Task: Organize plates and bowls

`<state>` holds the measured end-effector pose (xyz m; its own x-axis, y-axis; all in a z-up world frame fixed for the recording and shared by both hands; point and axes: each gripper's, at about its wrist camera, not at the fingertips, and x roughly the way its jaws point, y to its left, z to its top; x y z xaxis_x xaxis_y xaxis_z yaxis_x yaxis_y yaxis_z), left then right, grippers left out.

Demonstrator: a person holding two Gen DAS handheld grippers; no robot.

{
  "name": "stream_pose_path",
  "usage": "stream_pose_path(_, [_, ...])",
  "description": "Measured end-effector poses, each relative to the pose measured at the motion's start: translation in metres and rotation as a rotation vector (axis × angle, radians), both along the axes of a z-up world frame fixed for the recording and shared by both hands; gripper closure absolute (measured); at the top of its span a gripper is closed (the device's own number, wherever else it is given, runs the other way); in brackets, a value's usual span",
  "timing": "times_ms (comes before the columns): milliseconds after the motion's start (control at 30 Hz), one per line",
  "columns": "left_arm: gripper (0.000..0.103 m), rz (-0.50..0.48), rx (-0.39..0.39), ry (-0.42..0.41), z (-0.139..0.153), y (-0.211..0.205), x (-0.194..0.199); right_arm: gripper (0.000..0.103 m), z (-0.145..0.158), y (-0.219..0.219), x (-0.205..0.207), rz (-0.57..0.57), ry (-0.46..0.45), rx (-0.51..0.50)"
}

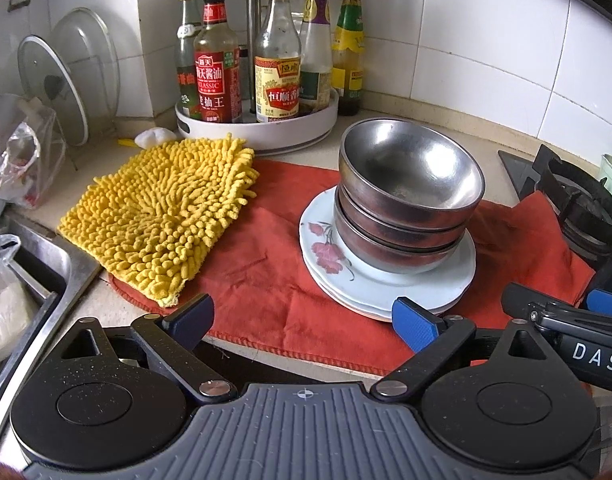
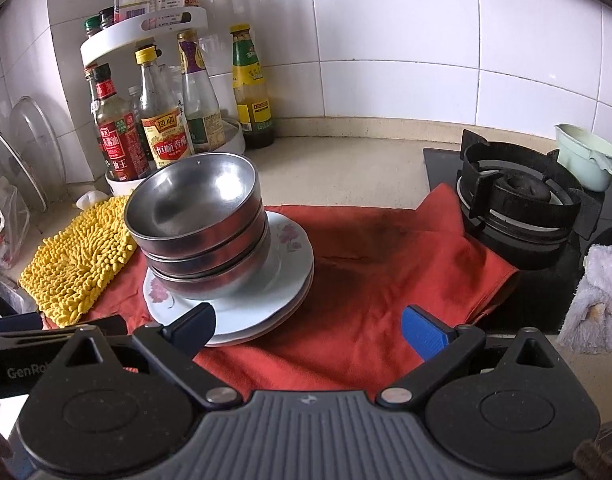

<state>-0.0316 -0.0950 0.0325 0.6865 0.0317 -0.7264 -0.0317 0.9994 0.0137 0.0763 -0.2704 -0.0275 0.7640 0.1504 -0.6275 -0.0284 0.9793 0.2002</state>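
Observation:
Three steel bowls (image 1: 410, 200) (image 2: 201, 232) sit nested in one stack on a pile of white floral plates (image 1: 370, 284) (image 2: 265, 304), which rests on a red cloth (image 1: 273, 280) (image 2: 378, 272). My left gripper (image 1: 306, 316) hovers open over the cloth's near edge, its right fingertip close to the plates' rim, nothing between the fingers. The right gripper (image 2: 310, 328) is open too, just right of the plates, with its left fingertip in front of their rim. In the left wrist view the right gripper (image 1: 566, 312) shows at the right edge.
A yellow chenille mitt (image 1: 161, 216) (image 2: 77, 264) lies left of the stack. Behind stands a white turntable rack of sauce bottles (image 1: 257, 80) (image 2: 153, 120). A sink (image 1: 33, 280) and glass lids (image 1: 65, 80) are at left; a gas burner (image 2: 518, 204), pale green pot (image 2: 586, 160) and white rag (image 2: 598, 300) at right.

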Motion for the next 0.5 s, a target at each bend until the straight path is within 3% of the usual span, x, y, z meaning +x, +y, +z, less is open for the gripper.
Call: stream_pose_path(500, [0.006,0.003,0.019,-0.021,0.0025,-0.002,-0.006,0.007,0.0005,0.0009,-0.0044,0.0,-0.003,-0.006])
